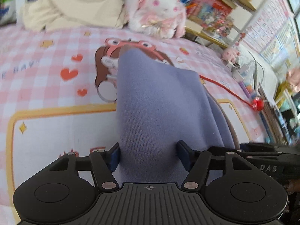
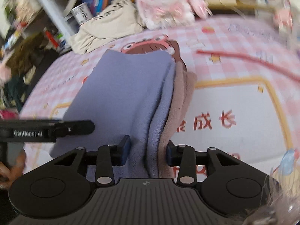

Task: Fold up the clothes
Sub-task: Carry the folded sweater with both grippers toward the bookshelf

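Observation:
A lavender knit garment (image 1: pixel 153 101) lies folded lengthwise on a pink checked bedsheet (image 1: pixel 46 60). My left gripper (image 1: pixel 148 155) has its blue pads either side of the garment's near edge, shut on it. In the right wrist view the same garment (image 2: pixel 123 93) shows stacked layers with a mauve lining (image 2: pixel 180 97) along its right side. My right gripper (image 2: pixel 148 153) is shut on those bunched layers at the near edge. The left gripper's body (image 2: pixel 46 130) shows at the left of the right wrist view, beside the garment.
A white-and-pink plush rabbit (image 1: pixel 157 11) and a cream garment (image 1: pixel 71 5) lie at the far edge of the bed. Bookshelves (image 1: pixel 211 9) stand behind. A red cord (image 1: pixel 225 90) with a red ball runs across the sheet to the right.

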`<act>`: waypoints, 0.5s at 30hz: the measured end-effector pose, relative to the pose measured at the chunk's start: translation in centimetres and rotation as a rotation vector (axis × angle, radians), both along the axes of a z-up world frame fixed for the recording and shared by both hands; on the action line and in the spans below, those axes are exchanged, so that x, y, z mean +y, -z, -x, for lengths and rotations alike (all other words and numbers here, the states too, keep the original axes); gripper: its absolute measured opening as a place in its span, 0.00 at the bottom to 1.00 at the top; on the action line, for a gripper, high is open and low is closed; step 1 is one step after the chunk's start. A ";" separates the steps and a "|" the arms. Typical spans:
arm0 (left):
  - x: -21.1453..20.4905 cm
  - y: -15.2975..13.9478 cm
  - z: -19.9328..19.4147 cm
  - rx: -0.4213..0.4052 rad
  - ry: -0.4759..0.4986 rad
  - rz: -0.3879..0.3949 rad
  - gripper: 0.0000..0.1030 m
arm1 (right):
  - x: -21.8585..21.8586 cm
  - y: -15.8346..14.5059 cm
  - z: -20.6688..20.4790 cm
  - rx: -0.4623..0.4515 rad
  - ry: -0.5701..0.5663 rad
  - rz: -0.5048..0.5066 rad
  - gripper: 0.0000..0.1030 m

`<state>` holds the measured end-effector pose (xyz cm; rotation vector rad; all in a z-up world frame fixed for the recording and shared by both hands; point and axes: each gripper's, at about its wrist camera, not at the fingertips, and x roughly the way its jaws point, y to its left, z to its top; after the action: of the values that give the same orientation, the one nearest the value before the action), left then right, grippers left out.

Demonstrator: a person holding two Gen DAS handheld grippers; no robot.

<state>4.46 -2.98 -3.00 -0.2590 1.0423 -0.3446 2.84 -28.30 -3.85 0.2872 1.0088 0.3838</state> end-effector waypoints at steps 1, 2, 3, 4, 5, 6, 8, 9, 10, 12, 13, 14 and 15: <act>0.2 0.2 -0.2 0.013 -0.002 0.013 0.64 | -0.5 0.3 -0.3 0.031 0.016 -0.036 0.44; 0.4 0.3 -0.4 0.025 -0.001 0.024 0.64 | -0.8 0.5 -0.6 0.053 0.030 -0.065 0.46; 0.5 0.4 -0.6 0.037 0.000 0.034 0.65 | -1.1 0.7 -0.8 0.073 0.044 -0.091 0.48; 0.6 0.5 -0.8 0.049 0.001 0.043 0.66 | -1.4 0.9 -1.0 0.093 0.056 -0.118 0.50; 0.6 0.6 -1.0 0.060 0.002 0.049 0.67 | -1.6 1.0 -1.1 0.107 0.064 -0.134 0.51; 0.6 0.8 -1.2 0.070 0.003 0.056 0.68 | -1.6 1.1 -1.3 0.116 0.065 -0.143 0.52; 0.6 1.1 -1.4 0.085 -0.008 0.074 0.71 | -1.6 1.2 -1.6 0.131 0.064 -0.156 0.53; 0.6 1.3 -1.5 0.091 -0.016 0.084 0.72 | -1.6 1.3 -1.7 0.132 0.060 -0.157 0.53; 0.5 1.4 -1.6 0.095 -0.022 0.090 0.72 | -1.5 1.3 -1.7 0.132 0.055 -0.157 0.53; 0.3 1.4 -1.5 0.087 -0.021 0.082 0.71 | -1.5 1.4 -1.8 0.124 0.053 -0.159 0.51; 0.2 1.3 -1.4 0.083 -0.018 0.076 0.68 | -1.5 1.4 -1.7 0.120 0.054 -0.156 0.47; 0.1 1.3 -1.3 0.075 -0.017 0.070 0.66 | -1.5 1.4 -1.7 0.116 0.055 -0.151 0.44; -0.1 1.2 -1.2 0.065 -0.016 0.064 0.65 | -1.4 1.3 -1.7 0.104 0.046 -0.142 0.40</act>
<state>5.67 -3.07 -4.18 -0.3373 1.0942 -0.3576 4.50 -29.65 -5.16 0.4611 1.0766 0.4031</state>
